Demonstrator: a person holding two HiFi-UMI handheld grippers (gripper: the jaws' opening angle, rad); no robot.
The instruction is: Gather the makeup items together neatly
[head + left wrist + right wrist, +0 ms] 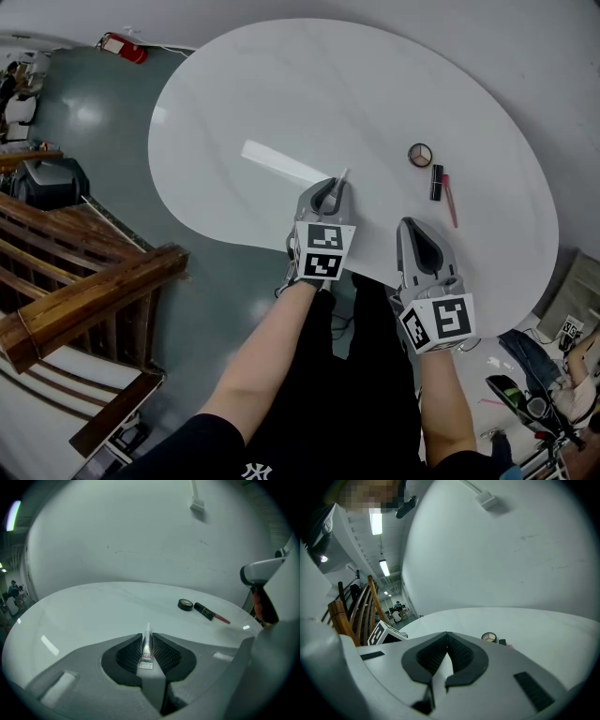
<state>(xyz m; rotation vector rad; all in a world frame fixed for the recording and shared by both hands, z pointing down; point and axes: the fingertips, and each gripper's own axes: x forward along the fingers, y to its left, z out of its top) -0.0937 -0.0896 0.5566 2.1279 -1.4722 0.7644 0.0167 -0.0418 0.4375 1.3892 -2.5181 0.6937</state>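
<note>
My left gripper (330,199) is shut on a small white glue tube (146,648), whose nozzle sticks out ahead over the white table (281,84). In the head view the glue tube (341,178) pokes past the jaws. A round compact (420,155), a black lipstick (437,182) and a thin pink pencil (450,201) lie together to the right of it. From the left gripper view the compact (185,604) and lipstick (204,611) lie ahead right. My right gripper (419,242) hangs shut and empty near the table's near edge, the compact (489,637) just past its jaws.
A bright strip of reflected light (281,164) lies on the tabletop left of the left gripper. Wooden stair rails (84,281) stand at the lower left beyond the table edge. A red object (124,47) lies on the floor at the far left.
</note>
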